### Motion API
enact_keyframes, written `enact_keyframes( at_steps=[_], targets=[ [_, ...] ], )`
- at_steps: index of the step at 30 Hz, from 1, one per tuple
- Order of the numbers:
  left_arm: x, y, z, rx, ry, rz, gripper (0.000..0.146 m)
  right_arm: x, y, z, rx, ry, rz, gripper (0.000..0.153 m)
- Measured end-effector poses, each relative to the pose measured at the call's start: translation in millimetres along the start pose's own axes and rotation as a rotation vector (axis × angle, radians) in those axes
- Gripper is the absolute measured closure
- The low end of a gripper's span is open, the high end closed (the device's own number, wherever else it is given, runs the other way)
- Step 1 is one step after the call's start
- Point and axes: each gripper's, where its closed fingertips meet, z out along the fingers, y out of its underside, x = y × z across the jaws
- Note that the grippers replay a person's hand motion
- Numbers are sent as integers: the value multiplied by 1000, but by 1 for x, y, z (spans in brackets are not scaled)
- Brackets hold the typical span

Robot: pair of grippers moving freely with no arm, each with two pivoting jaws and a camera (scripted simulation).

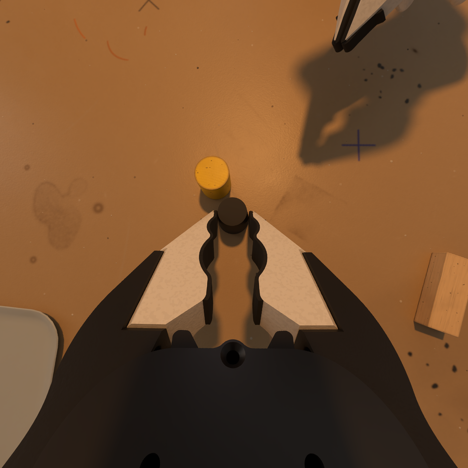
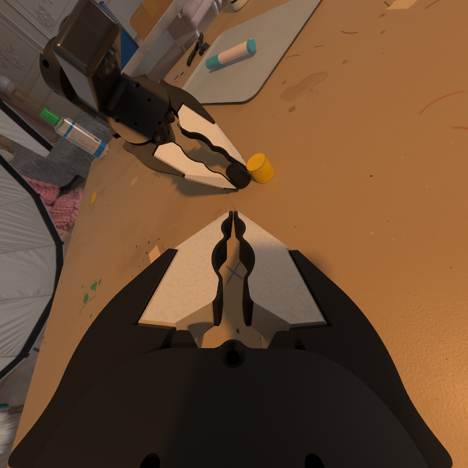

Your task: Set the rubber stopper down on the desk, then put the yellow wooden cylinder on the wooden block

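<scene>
My left gripper (image 1: 232,215) is shut on the dark rubber stopper (image 1: 232,211), which it holds by its fingertips low over the brown desk (image 1: 152,114). The yellow wooden cylinder (image 1: 212,177) stands upright just beyond the stopper, almost touching it. The wooden block (image 1: 443,293) lies on the desk to the right. In the right wrist view the left gripper (image 2: 240,176), stopper (image 2: 236,174) and cylinder (image 2: 260,168) show ahead. My right gripper (image 2: 232,212) is shut and empty above the desk; its fingertips (image 1: 339,46) show at the top right of the left wrist view.
A grey mat (image 2: 240,83) lies beyond the cylinder with a teal-capped tube (image 2: 230,54) on it; its corner shows in the left wrist view (image 1: 25,354). A green-capped bottle (image 2: 76,134) lies near the desk's left edge. A black clip (image 2: 197,48) lies beside the mat.
</scene>
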Motion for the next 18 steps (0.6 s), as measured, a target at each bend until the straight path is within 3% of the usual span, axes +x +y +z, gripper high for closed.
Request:
enact_keyframes(
  at_steps=[5,7,13,15,18],
  targets=[
    [-1,2,-3,-12,-23,16,121,0,1,0,-4,0,0,152],
    [-1,0,-6,-9,-30,16,104,0,1,0,-4,1,-1,152],
    [2,-15,-26,32,-54,40,104,6,3,-1,-15,29,7,152],
    [4,-21,-32,41,-69,56,123,8,6,0,-31,46,6,152],
    [16,-24,-38,31,-25,77,126,8,8,0,-47,52,3,152]
  ],
)
